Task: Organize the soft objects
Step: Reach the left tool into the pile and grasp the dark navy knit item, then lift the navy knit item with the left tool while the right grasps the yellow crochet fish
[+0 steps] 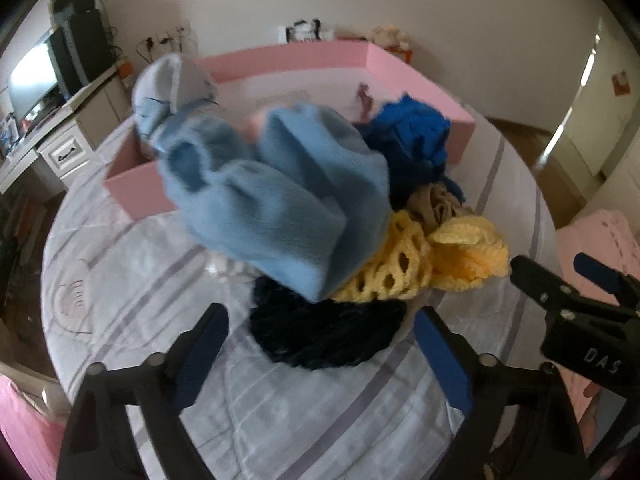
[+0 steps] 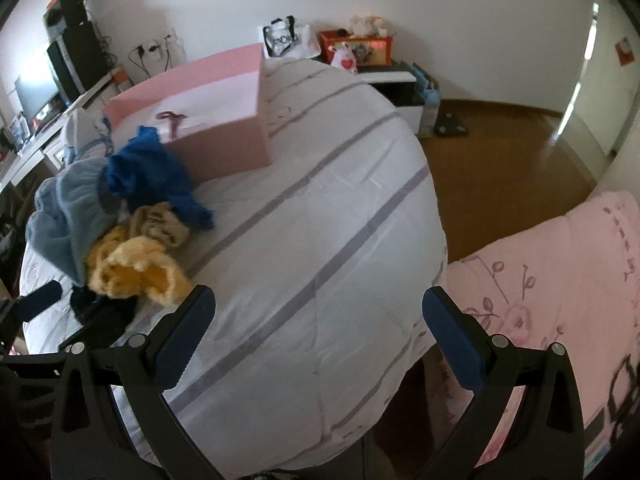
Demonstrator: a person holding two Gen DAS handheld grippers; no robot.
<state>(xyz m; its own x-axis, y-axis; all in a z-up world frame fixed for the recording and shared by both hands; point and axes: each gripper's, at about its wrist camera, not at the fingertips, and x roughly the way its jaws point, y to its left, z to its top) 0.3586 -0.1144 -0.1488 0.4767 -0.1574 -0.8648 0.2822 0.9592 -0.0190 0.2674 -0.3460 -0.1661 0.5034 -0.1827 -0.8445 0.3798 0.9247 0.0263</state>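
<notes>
From the left wrist, the left gripper (image 1: 320, 344) is hanging with jaws apart and nothing between them above a dark navy knitted piece (image 1: 324, 332), part of a heap of soft clothes (image 1: 304, 208) lying on the striped white bedspread (image 1: 132, 280) before a pink open box (image 1: 136, 190). From the right wrist, the right gripper (image 2: 318, 320) is hovering spread and unloaded over bare bedspread, the heap to its left.

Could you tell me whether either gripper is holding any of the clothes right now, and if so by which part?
Nothing is held. The left gripper is open above the dark knit, and the right gripper is open over the bare bedcover.
</notes>
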